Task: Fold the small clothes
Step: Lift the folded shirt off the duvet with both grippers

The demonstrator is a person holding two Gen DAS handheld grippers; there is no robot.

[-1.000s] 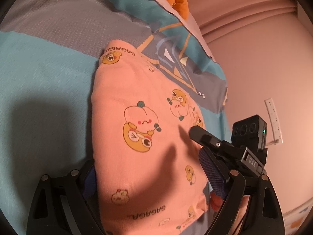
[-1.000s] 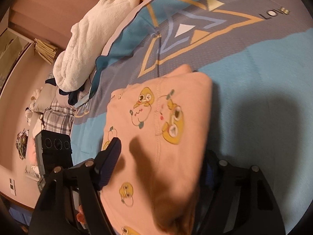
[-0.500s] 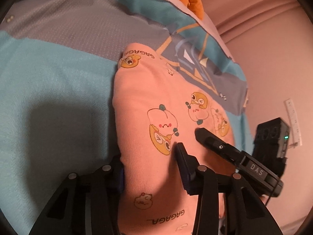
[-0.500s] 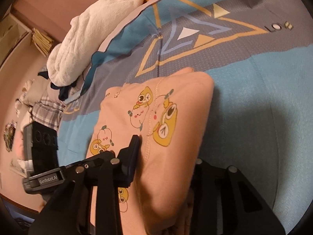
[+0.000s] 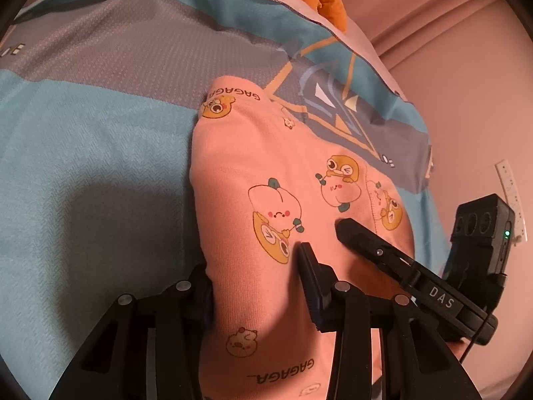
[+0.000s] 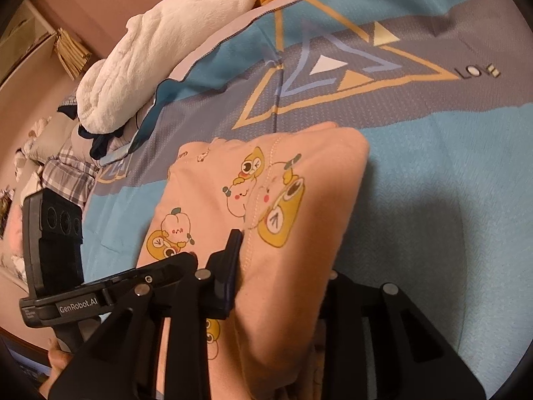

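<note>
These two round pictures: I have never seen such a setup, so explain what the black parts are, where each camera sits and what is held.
No robot here: a person holds a two-finger tool in each hand, with a fisheye camera on each looking along its fingers. One picture is from the left tool, the other from the right tool. Each also shows the other tool beside it. A folded pink garment printed with cartoon fruit lies on a blue and grey bedspread. Both tools have just been closing and each pinches a near edge of the garment. A white plush blanket lies further back.
</note>
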